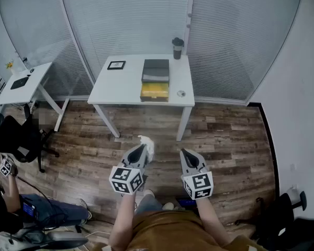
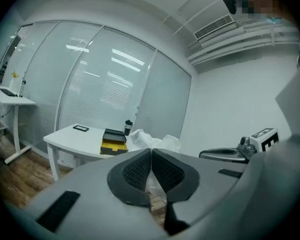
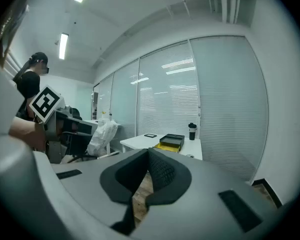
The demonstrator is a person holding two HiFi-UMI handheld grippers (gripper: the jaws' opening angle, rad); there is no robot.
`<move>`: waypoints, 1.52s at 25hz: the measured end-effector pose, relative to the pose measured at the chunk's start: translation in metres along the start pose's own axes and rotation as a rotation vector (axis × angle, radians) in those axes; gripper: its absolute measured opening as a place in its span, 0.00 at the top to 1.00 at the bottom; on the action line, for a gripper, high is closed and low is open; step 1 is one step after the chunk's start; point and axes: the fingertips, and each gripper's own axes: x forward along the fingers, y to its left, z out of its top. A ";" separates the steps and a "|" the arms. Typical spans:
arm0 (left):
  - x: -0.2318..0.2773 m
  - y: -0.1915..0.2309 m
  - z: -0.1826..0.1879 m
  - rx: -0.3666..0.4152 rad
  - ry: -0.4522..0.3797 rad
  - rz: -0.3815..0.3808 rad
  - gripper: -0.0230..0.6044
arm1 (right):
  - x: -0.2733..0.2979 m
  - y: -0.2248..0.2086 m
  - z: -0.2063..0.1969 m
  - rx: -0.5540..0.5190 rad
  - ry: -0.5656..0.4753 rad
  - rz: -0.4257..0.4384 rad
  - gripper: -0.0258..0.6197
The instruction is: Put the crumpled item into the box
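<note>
Step in hand: the transport phase is being judged as under way, since the crumpled item [image 1: 147,144] is being gripped above the wooden floor [image 1: 235,140], well apart from the box [image 1: 155,91].
Left gripper [image 1: 140,150]: its jaws are being pressed almost fully together, with a fold of the white crumpled item being pinched between the pads.
Crumpled item: it is being held at the left gripper's tip, and most of its bulk is bulging out beyond and above the jaws; whether it is paper or thin plastic is not being made clear.
Right gripper [image 1: 184,153]: its jaws are being kept together at the tips, with nothing being held between them; it is being carried just beside the left gripper.
Box: it is lying open on the white table [image 1: 123,88], with a yellow tray nearest the viewer and a dark part behind it; a dark tumbler [image 1: 177,47] is standing near it at the table's far edge.
Next move: the left gripper is probably being required to be brought forward over the table until the item hangs above the yellow tray, and only then to be opened; a light item is being judged likely to cling to the pads.
Writing: no brand or label is being shown legibly; only black-and-white square markers are being displayed on the gripper cubes.
</note>
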 end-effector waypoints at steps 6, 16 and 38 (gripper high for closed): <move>-0.004 -0.002 -0.001 -0.002 0.006 0.006 0.91 | -0.004 0.004 0.003 -0.004 -0.001 0.011 0.94; -0.001 -0.009 -0.001 0.002 0.021 -0.010 0.91 | -0.005 0.001 0.003 0.022 -0.002 0.008 0.94; 0.142 0.095 -0.001 -0.059 0.090 0.010 0.91 | 0.150 -0.093 -0.023 0.043 0.094 -0.049 0.94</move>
